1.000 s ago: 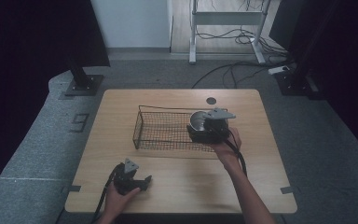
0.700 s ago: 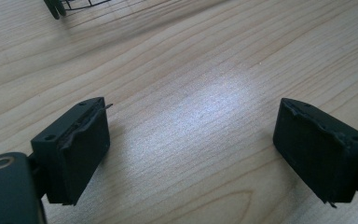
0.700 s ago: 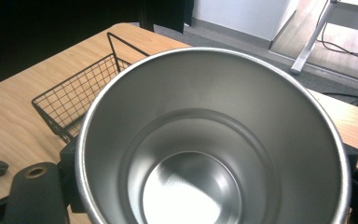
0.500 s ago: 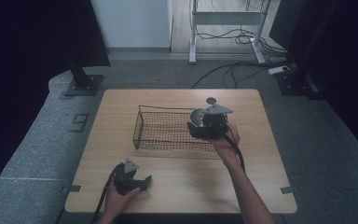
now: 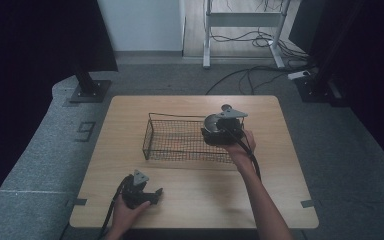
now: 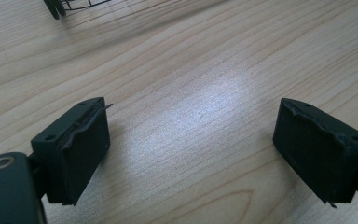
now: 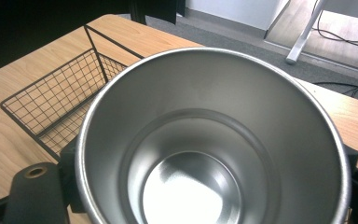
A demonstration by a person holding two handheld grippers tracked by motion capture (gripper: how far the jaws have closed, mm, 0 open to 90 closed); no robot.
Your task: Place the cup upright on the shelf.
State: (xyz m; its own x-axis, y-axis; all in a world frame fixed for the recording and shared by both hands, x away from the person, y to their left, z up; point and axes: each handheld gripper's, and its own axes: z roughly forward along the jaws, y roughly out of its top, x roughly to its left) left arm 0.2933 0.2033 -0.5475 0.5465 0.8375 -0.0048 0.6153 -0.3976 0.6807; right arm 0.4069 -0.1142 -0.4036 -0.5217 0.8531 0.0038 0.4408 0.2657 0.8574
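Observation:
A shiny steel cup (image 7: pixel 209 140) is held with its open mouth toward the right gripper's camera, and its inside is bare. My right gripper (image 5: pixel 219 131) is shut on this cup (image 5: pixel 211 122), with a black jaw at either side of the rim. It hangs at the right end of a black wire basket (image 5: pixel 180 141), whose corner (image 7: pixel 60 105) lies behind and to the left of the cup. My left gripper (image 5: pixel 152 195) rests near the table's front left edge. Its jaws (image 6: pixel 191 140) stand open over bare wood, with nothing between them.
The wooden table (image 5: pixel 280 190) has bare room in front of and to the right of the basket. Beyond the far edge are grey floor, a black stand foot (image 5: pixel 90 90), a metal frame (image 5: pixel 245 20) and loose cables (image 5: pixel 260 75).
My right gripper has shifted a little toward the far side with the cup, staying at the basket's right end. The left gripper has not moved.

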